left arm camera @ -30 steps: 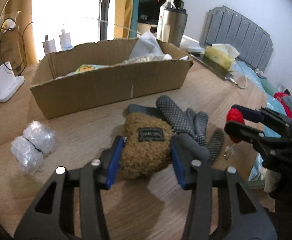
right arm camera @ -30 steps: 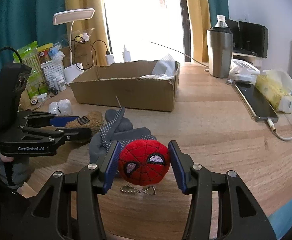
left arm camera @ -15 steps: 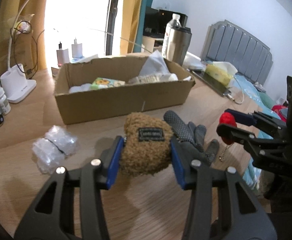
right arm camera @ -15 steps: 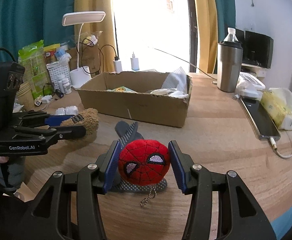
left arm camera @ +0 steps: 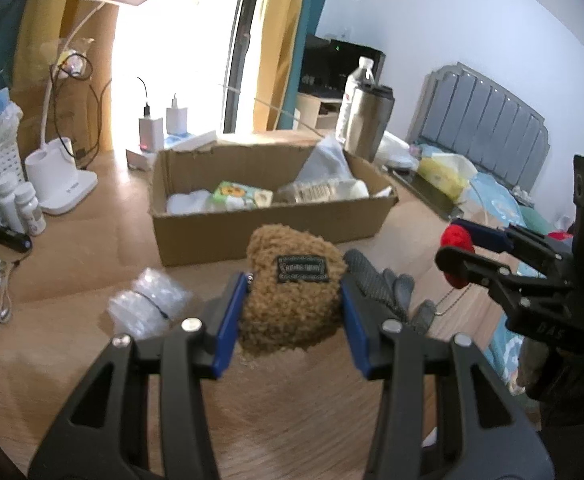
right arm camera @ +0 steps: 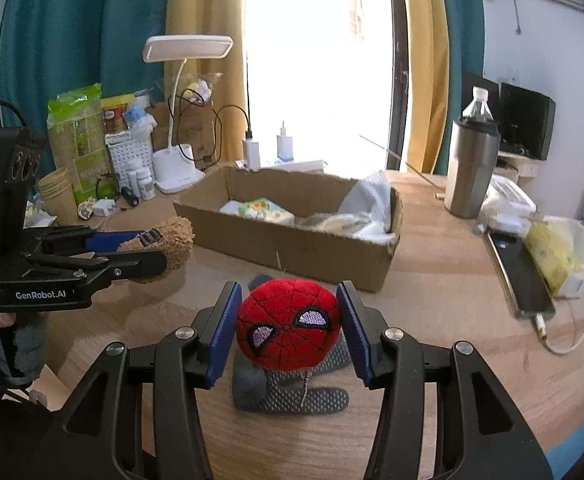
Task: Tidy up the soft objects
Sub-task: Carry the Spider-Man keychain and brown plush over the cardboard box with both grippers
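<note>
We take the open brown cardboard box (left arm camera: 267, 216) on the wooden tabletop (right arm camera: 444, 288) as our landmark, since it already holds soft packets and looks like the place where the soft things are gathered. In front of the box, our left hand-held gripper (left arm camera: 289, 316) is clenched on a curly brown plush toy with a small black label (left arm camera: 292, 292), its blue pads pressing the toy's two sides so the soft body bulges between them; the toy appears raised clear of the tabletop. Nearer us than the box's front wall, our right hand-held gripper (right arm camera: 287, 328) grasps a round red spider-web plush ball with white eyes (right arm camera: 287, 326), squeezed at its widest part, its thin ball chain (right arm camera: 304, 386) hanging below. A grey dotted knit glove (right arm camera: 292, 392) lies flat on the tabletop under the ball, before the box. A clear bubble-wrap bundle (left arm camera: 147, 304) rests off the box's front left corner. We judge both toys are being carried toward the box.
</note>
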`<state>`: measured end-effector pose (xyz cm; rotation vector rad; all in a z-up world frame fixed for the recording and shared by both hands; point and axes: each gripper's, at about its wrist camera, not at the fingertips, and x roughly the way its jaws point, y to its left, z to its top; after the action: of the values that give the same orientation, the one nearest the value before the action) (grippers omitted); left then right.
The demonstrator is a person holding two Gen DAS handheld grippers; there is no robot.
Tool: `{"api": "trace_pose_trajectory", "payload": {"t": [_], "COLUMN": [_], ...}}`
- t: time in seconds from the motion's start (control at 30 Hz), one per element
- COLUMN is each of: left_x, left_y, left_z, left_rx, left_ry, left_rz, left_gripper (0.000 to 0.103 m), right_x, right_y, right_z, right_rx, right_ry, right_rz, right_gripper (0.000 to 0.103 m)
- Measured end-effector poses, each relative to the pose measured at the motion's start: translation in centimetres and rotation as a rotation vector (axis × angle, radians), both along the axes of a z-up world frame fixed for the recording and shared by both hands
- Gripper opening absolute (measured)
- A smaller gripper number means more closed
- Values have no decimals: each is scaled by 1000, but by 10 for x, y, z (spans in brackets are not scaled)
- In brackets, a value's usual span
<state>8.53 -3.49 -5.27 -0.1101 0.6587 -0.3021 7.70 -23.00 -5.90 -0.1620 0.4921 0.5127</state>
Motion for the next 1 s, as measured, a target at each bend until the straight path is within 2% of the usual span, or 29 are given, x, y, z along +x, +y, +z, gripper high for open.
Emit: {"api": "trace_pose_trajectory", "payload": {"t": [0.47, 1.0], "left_x": [10, 44], "left_y": [24, 43], "left_z": [28, 38], "left_rx": [-14, 0], "left_ry": [-37, -49], "left_rz": [37, 67], "left_gripper": [47, 47], "right_x": [21, 65], "right_y": [25, 47], "right_z": [36, 49], "right_rx": [-28, -22], "right_ry": [-32, -21], "right_rz": [26, 54], "right_gripper": [52, 52]}}
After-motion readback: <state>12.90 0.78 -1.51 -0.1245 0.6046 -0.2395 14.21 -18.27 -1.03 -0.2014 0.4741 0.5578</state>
